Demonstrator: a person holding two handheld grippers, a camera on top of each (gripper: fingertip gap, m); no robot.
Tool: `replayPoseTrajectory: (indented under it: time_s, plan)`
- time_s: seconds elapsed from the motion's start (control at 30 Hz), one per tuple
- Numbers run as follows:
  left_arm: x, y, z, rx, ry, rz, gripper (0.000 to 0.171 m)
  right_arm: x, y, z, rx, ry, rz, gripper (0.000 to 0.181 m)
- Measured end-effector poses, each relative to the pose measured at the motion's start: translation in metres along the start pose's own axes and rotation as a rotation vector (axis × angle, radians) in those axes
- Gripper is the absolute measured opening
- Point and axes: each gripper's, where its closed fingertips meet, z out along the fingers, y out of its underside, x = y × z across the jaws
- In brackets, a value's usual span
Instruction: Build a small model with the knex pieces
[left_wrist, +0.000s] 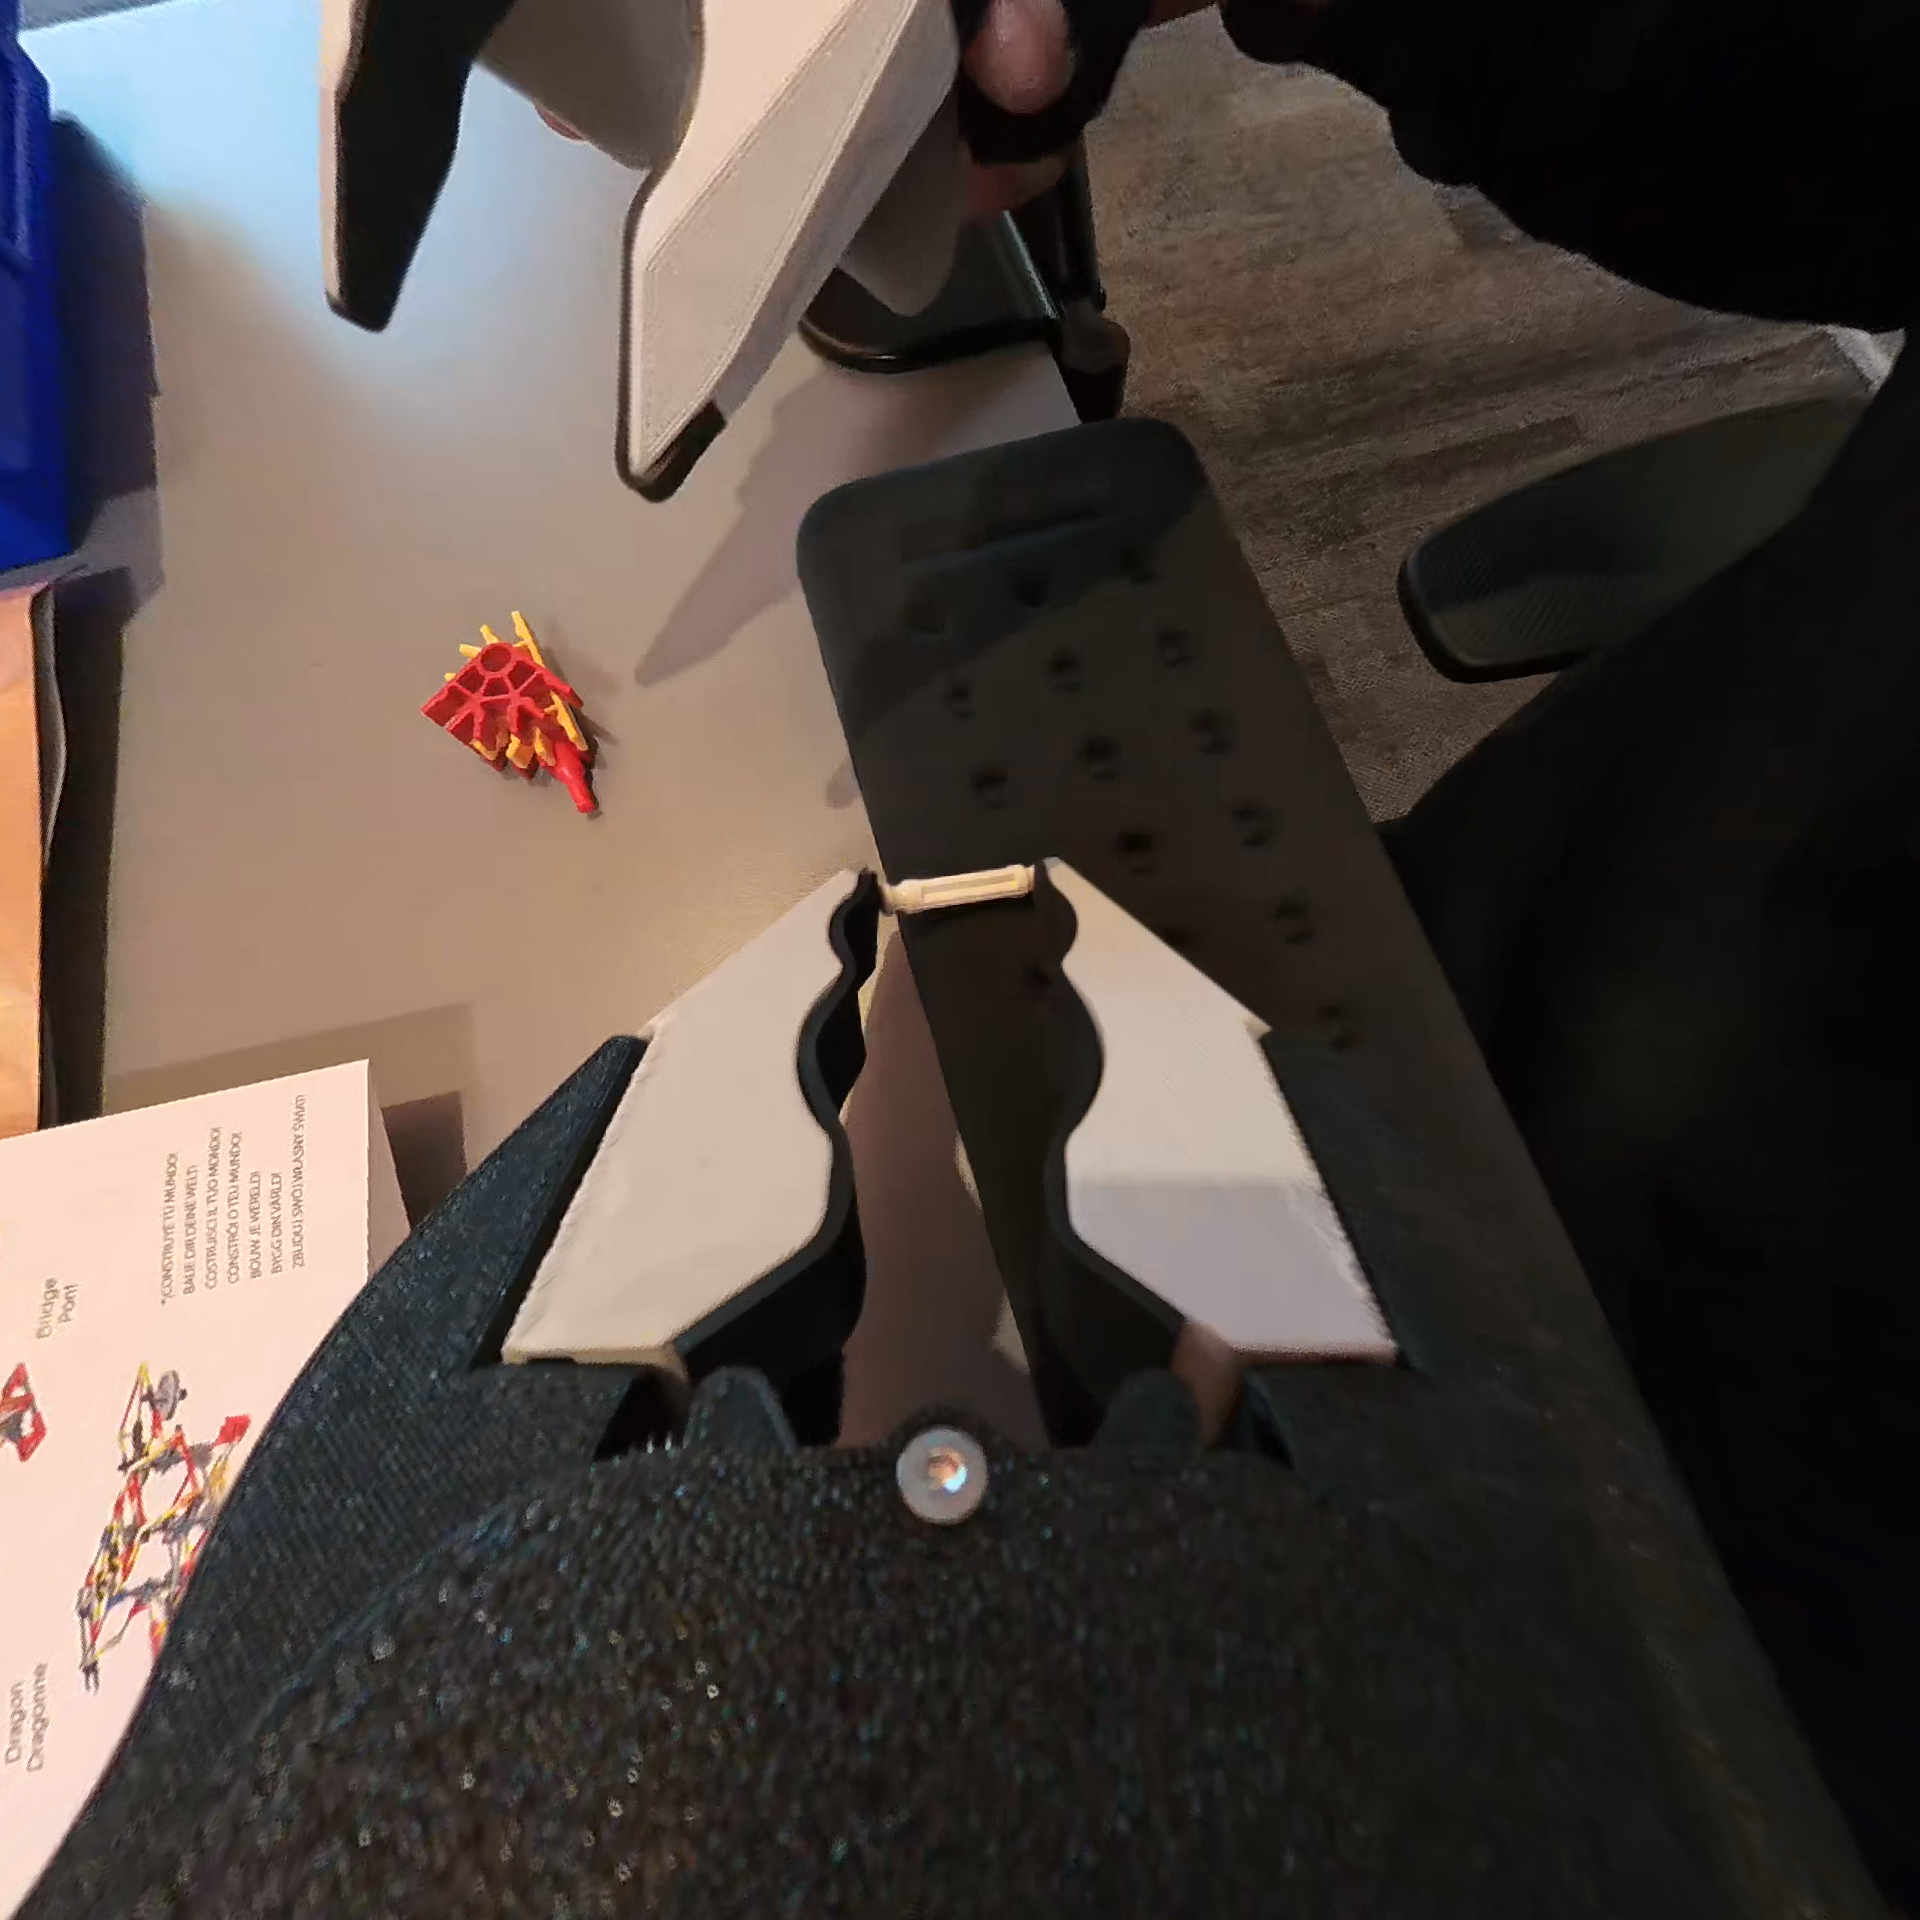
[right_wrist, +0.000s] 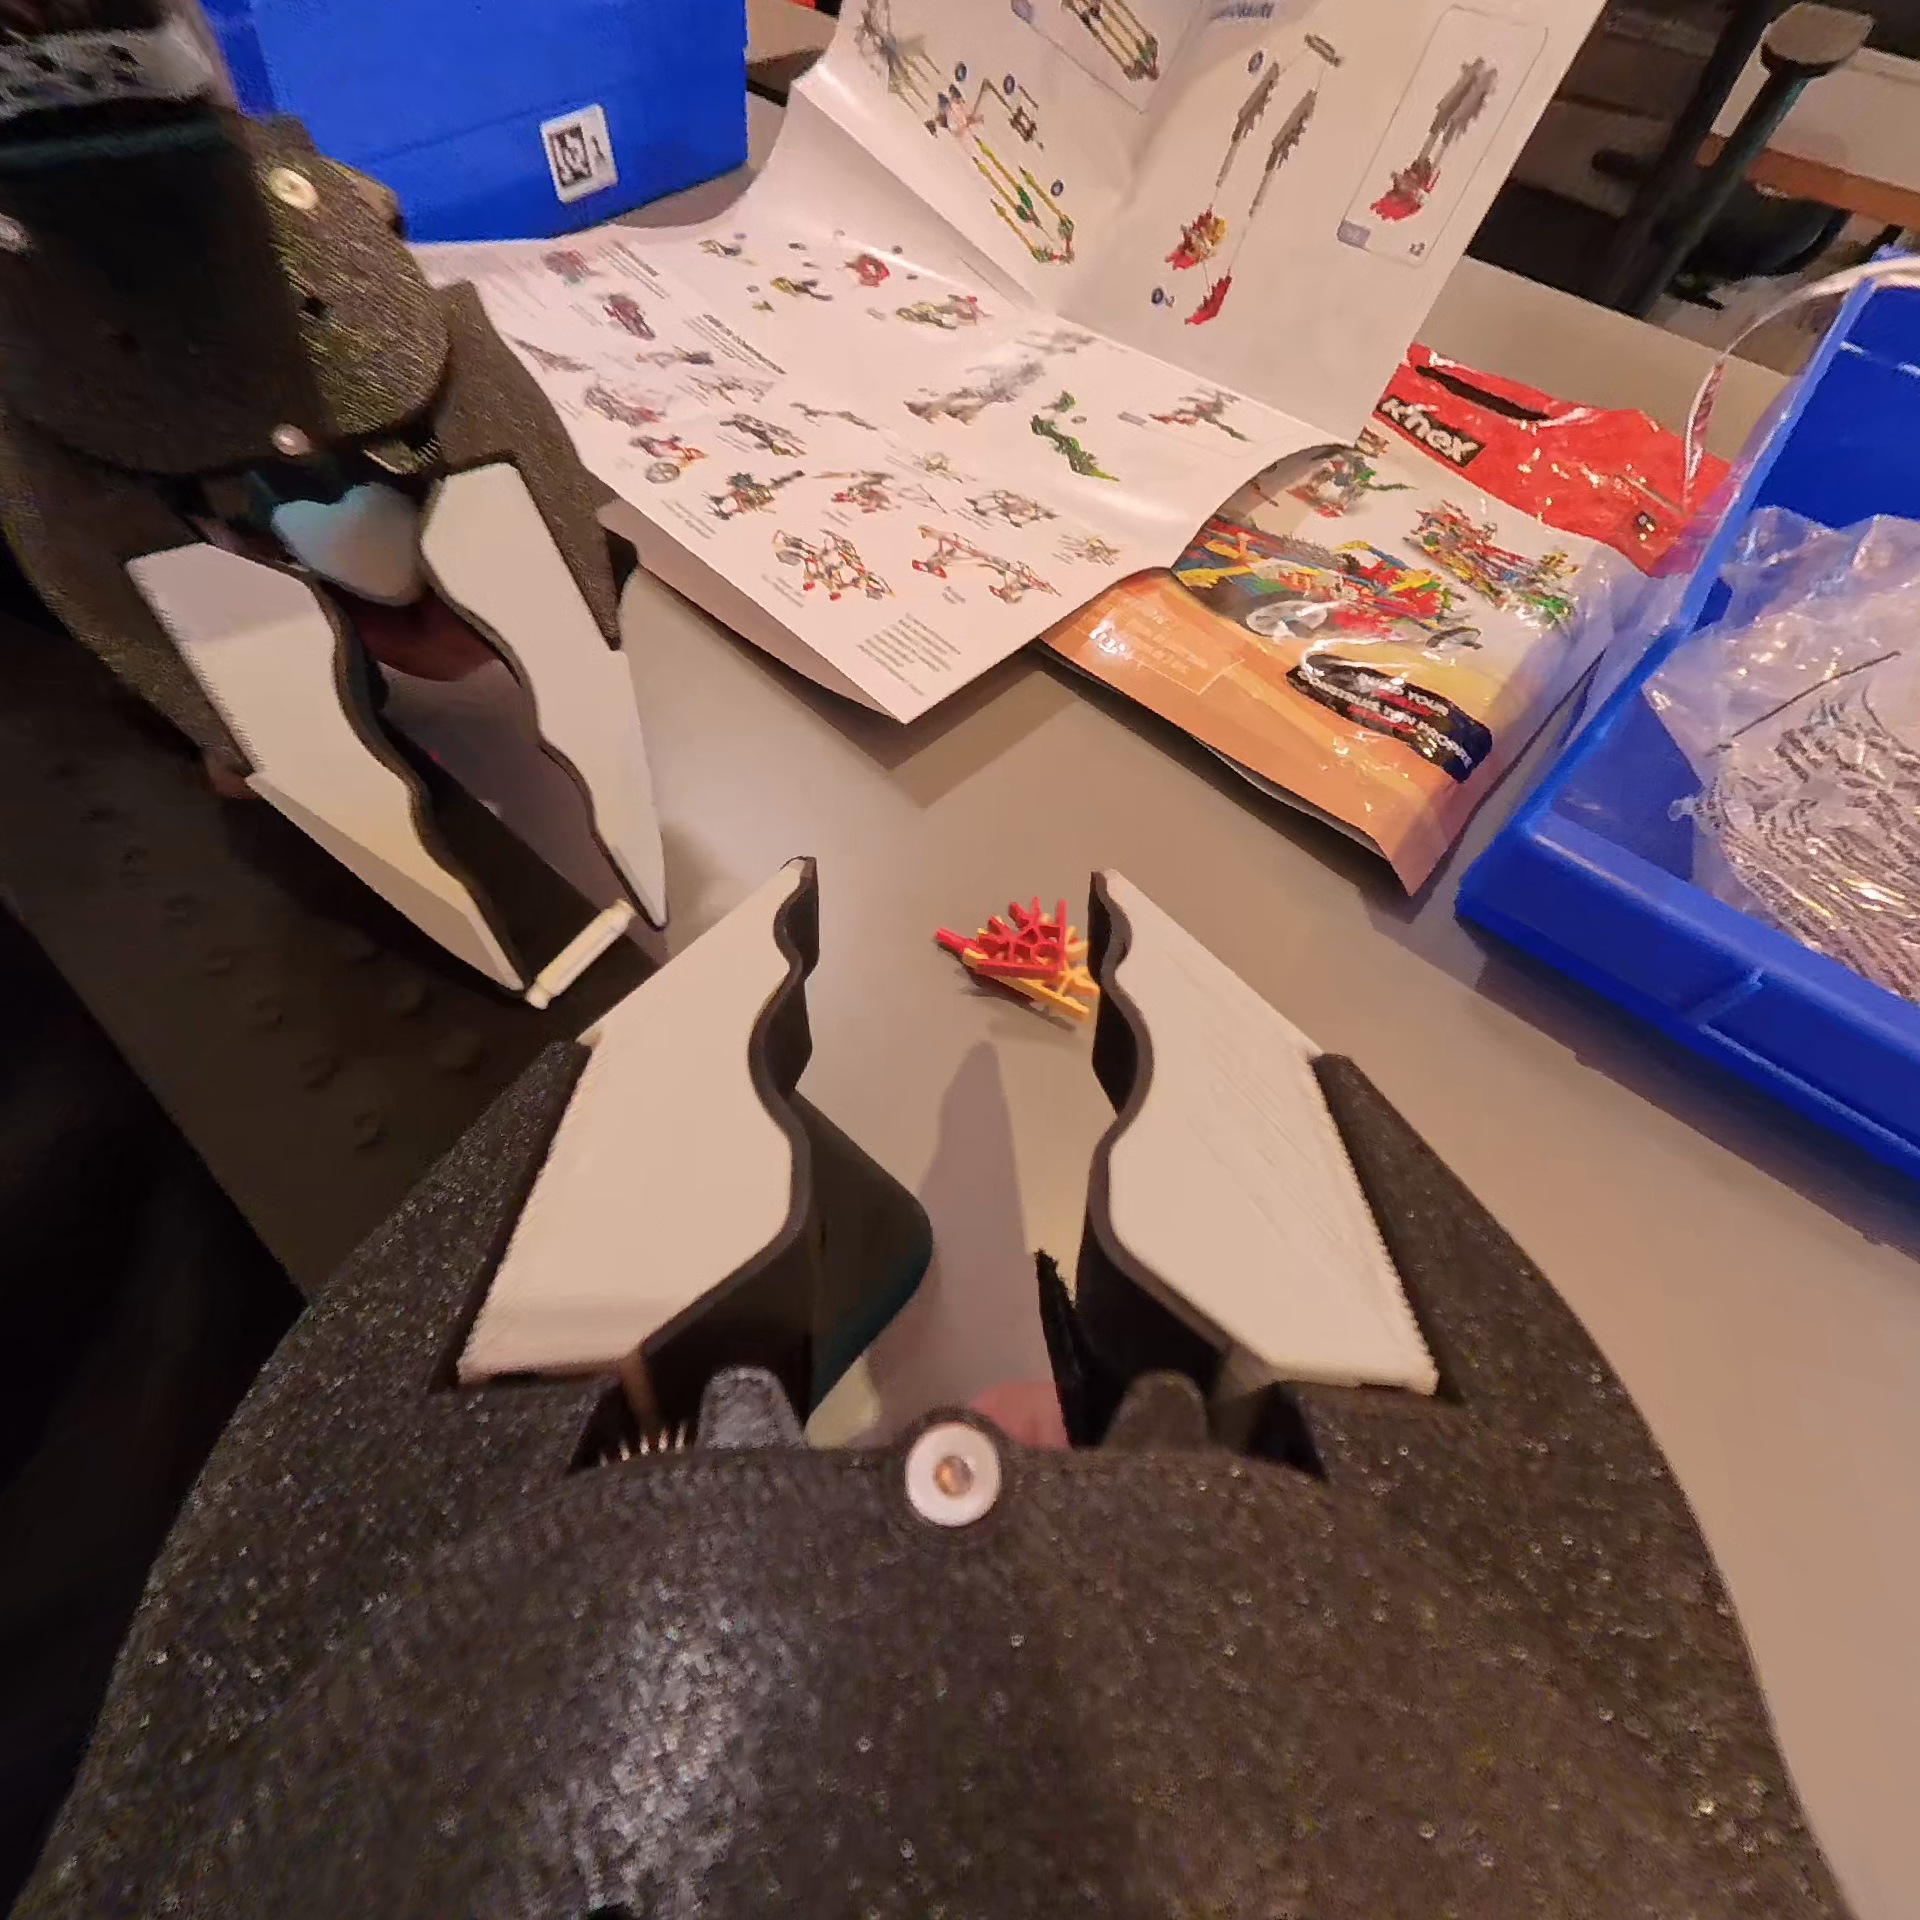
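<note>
My left gripper (left_wrist: 958, 888) is shut on a short white rod (left_wrist: 961, 891), pinched end to end between its fingertips above a black perforated strip (left_wrist: 1122, 748) at the table's edge. In the right wrist view the left gripper (right_wrist: 587, 951) and its white rod (right_wrist: 579, 954) show at the left. My right gripper (right_wrist: 951, 883) is open and empty, its tips on either side of a small red and yellow connector cluster (right_wrist: 1023, 951) lying on the grey table (right_wrist: 935, 748). The cluster (left_wrist: 514, 707) and the right gripper (left_wrist: 520, 395) also show in the left wrist view.
An open instruction sheet (right_wrist: 883, 416) and a printed plastic bag (right_wrist: 1351, 623) lie beyond the cluster. A blue bin (right_wrist: 1662, 935) with clear bags stands at the right, a blue box (right_wrist: 488, 104) at the back left. Carpet floor (left_wrist: 1299, 260) lies past the table edge.
</note>
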Motion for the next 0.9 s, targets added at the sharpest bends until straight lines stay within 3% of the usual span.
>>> replayPoseTrajectory:
  time_s: [0.37, 0.4, 0.43, 0.63, 0.9]
  plan:
    - [-0.013, -0.002, -0.003, 0.058, -0.072, -0.003, 0.024, 0.012, 0.023, 0.02, -0.147, -0.028, -0.071, 0.05]
    - [-0.019, -0.002, -0.005, 0.062, -0.107, 0.009, 0.005, 0.014, 0.024, 0.023, -0.16, -0.036, -0.067, 0.048]
    - [-0.025, 0.0, -0.007, 0.06, -0.136, 0.023, 0.0, 0.016, 0.026, 0.026, -0.173, -0.042, -0.059, 0.046]
    - [-0.045, 0.018, -0.001, 0.011, -0.198, 0.006, 0.006, 0.022, 0.037, 0.04, -0.232, -0.082, -0.053, 0.044]
    - [-0.062, 0.006, 0.006, 0.019, -0.25, 0.01, 0.02, 0.026, 0.047, 0.048, -0.261, -0.102, -0.059, 0.034]
